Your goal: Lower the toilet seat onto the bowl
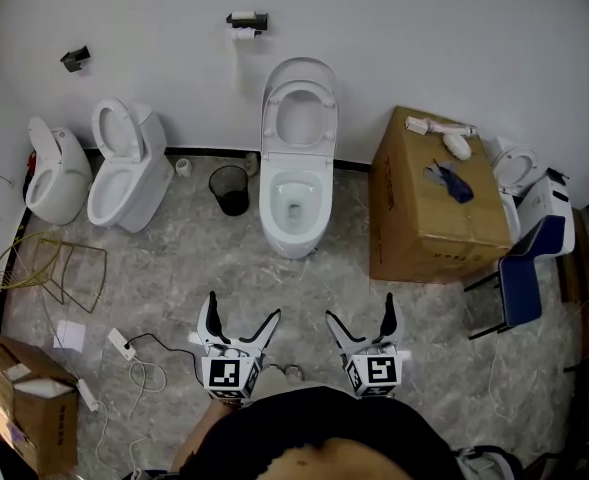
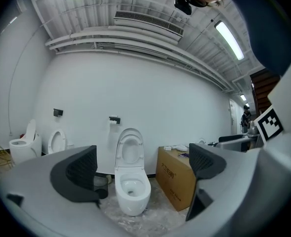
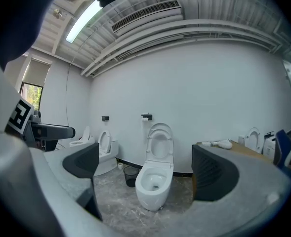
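A white toilet stands against the far wall, its seat and lid raised upright against the wall. The same toilet shows in the left gripper view and, as toilet, in the right gripper view, seat up. My left gripper and right gripper are held side by side close to my body, well short of the bowl. Both are open with nothing between the jaws.
A large cardboard box stands right of the toilet, a black waste bin left of it. Two more toilets sit at the far left. A wire rack, a cable and power strip, a small box and a blue chair are around.
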Tool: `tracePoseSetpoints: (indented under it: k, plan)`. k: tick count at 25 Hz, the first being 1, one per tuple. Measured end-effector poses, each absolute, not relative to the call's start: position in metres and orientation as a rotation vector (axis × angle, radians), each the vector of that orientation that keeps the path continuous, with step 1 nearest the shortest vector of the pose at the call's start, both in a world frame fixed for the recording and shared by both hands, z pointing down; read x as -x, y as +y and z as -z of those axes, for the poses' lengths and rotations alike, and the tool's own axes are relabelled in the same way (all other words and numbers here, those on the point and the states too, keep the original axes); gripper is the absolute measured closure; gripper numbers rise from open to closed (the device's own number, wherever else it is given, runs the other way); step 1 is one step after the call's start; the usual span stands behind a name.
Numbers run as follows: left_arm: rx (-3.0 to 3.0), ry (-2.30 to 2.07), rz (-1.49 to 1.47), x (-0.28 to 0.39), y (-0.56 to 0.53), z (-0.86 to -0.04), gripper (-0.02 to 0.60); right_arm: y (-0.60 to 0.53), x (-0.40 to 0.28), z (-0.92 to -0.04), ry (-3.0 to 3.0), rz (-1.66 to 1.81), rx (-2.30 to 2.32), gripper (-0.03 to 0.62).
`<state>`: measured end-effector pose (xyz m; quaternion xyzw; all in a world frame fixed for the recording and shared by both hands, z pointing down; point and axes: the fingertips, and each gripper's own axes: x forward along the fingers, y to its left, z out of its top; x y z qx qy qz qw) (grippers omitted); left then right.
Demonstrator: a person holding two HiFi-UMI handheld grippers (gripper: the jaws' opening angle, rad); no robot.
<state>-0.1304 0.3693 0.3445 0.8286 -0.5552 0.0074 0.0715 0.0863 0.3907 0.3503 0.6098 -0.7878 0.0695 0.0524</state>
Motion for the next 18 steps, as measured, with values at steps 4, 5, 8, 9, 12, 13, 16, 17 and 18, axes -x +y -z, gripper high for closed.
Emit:
tracePoseSetpoints:
  k: [4, 5, 8, 9, 12, 13, 16, 17, 18]
  plan:
    - [-2.453, -1.702, -0.026, 0.133, 0.366, -0.348, 0.031, 0.389, -0.087, -0.362, -2.415, -0.203, -1.805, 0.029]
    - [-2.448, -1.709, -0.028, 0.133, 0.366, -0.349, 0.031, 0.389, -0.087, -0.363, -2.417, -0.202, -1.793, 0.029]
    - [-2.432, -1.72, -0.05, 0.137, 0.368, -0.354, 0.031, 0.389, -0.088, -0.366, -2.421, -0.216, -1.794, 0.029]
    - [-2.427, -1.721, -0.06, 0.139, 0.368, -0.356, 0.031, 0.388, -0.088, -0.366, -2.42, -0.218, -1.798, 0.029]
    - [-2.407, -1.719, -0.077, 0.141, 0.361, -0.361, 0.031, 0.386, -0.088, -0.37, -2.408, -0.23, -1.8, 0.029]
    - [-2.404, -1.722, -0.079, 0.141, 0.358, -0.361, 0.03, 0.384, -0.089, -0.37, -2.406, -0.233, -1.801, 0.029]
    - [-2.411, -1.721, -0.106, 0.136, 0.349, -0.362, 0.03, 0.376, -0.091, -0.372, -2.405, -0.224, -1.81, 0.029]
    - [-2.415, -1.713, -0.109, 0.134, 0.345, -0.364, 0.031, 0.372, -0.092, -0.372, -2.402, -0.22, -1.814, 0.029]
    - [-2.416, -1.701, -0.108, 0.133, 0.341, -0.367, 0.031, 0.368, -0.091, -0.373, -2.398, -0.219, -1.816, 0.029]
